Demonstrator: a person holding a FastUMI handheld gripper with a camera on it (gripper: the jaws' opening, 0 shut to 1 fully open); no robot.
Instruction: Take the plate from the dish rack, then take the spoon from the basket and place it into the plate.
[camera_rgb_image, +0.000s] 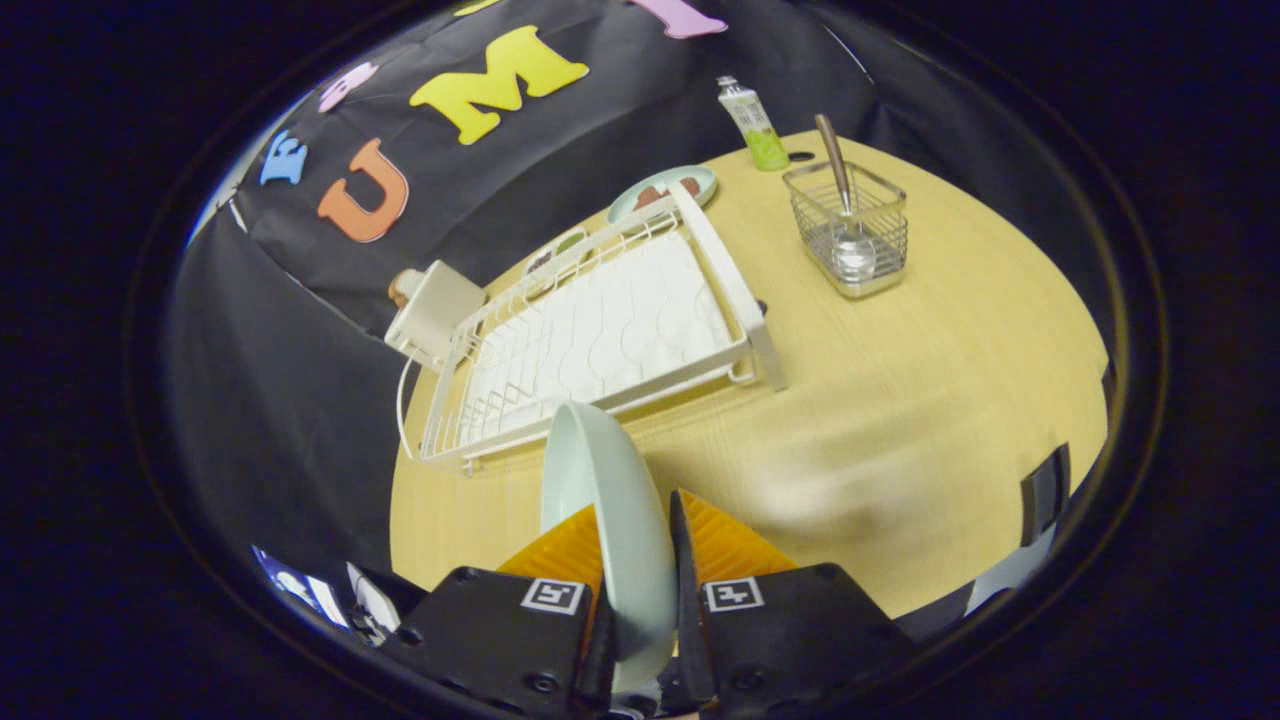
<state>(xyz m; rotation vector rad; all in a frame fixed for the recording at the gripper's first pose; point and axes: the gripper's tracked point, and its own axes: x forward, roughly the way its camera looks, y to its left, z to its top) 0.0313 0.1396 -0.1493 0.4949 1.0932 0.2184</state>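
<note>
Plainly, the first step was all but done. The wide yellow table (900, 400) carried everything, and on it the white dish rack (600, 340) stood with no plate left in its slots that I could make out. Behind the rack's far end a second, patterned dish (662, 190) lay flat, and a green tube (755, 125) stood upright beyond that.

The pale plate (605, 510) was out of the rack, held on edge and lifted just ahead of the rack's near rail. The tongs (640, 540) were closed on it, an orange finger pressed to each face.

Off to the right, well apart from the rack, the wire basket (848, 235) held the spoon (838, 175), handle up and leaning, bowl down inside.

By my reckoning, the next move called for laying the plate flat on the bare stretch of table near the basket and letting go. The blur there made the surface hard to judge. Only then could the tongs go for the spoon's handle.
</note>
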